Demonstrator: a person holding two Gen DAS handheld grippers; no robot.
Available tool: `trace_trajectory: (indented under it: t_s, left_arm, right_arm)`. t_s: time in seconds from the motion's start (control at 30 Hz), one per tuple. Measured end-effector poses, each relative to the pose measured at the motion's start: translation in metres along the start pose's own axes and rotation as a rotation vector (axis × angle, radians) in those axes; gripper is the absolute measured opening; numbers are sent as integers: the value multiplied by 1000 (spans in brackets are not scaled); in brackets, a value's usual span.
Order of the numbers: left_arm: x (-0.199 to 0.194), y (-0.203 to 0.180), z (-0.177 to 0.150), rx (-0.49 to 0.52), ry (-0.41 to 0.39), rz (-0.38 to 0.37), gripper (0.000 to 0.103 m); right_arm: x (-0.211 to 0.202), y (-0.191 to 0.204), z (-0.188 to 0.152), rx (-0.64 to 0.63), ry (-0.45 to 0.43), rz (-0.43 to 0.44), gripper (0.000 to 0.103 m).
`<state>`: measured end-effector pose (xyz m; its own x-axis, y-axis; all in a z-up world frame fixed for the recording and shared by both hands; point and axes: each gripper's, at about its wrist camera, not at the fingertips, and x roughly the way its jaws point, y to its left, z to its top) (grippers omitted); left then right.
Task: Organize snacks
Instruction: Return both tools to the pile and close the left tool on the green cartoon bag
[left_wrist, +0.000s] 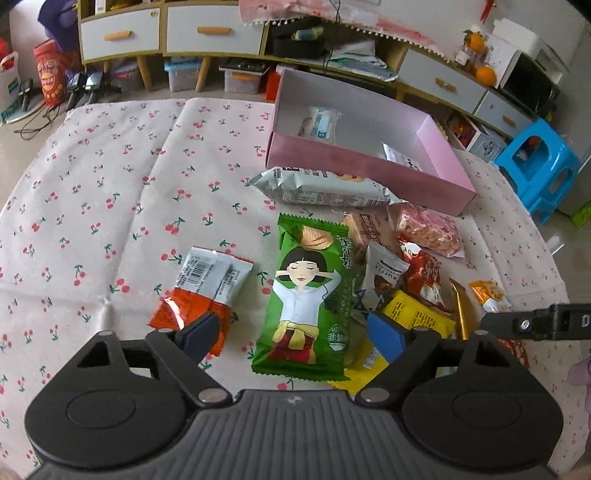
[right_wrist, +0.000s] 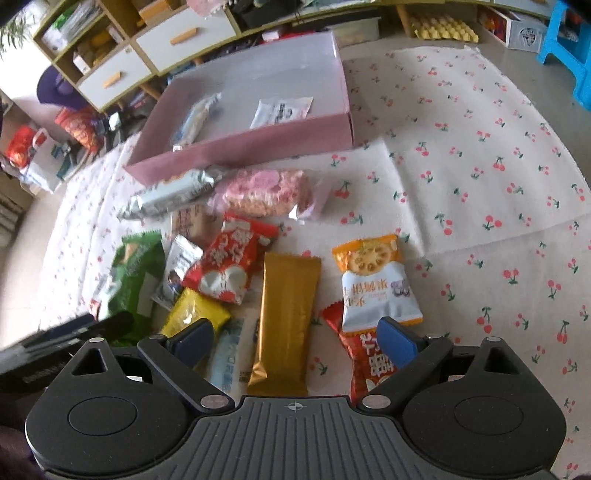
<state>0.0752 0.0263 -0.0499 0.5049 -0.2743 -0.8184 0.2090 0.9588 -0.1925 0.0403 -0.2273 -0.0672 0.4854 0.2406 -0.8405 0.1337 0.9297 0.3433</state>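
Evidently, the sorting is only partly done: two small packets are seen lying inside the pink box (left_wrist: 369, 166), which sits at about one o'clock in the left wrist view, while most of the snacks are left scattered on the cherry-print cloth (left_wrist: 122, 192) over the tabletop. The left gripper (left_wrist: 291, 332) is held low over the pile with its jaws spread wide and nothing between them, and the green chip packet (left_wrist: 310, 295) is framed directly ahead at twelve o'clock, with the orange and white wrapper (left_wrist: 203, 291) near the left finger at ten o'clock. The right gripper (right_wrist: 295, 339) is likewise released and empty, tipped down over the gold bar packet (right_wrist: 284, 325), which lies lengthwise between its fingers; the orange biscuit packet (right_wrist: 376, 284) is placed at one o'clock and the red packet (right_wrist: 229, 266) at eleven. A pick appears to be the step in hand. The next move is judged to call for a lowering onto one packet, a closing across its narrow width, and a carry to the box at twelve o'clock beyond the pile.
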Motion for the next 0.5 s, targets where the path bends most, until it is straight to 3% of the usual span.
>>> trace_trajectory:
  t_s: [0.17,0.3,0.5]
  left_arm:
    - [1,-4,-1,-5,4,6,74]
    - [3,-6,-1,0,14,7,64]
    - [5,-7,1,-8,16,7,54]
  right_arm:
    - [-4,-14,5,31,-31,-60,95]
    - [0,-26,4,41,-15,-99,87]
    - [5,-36,4,54,-34,-116,82]
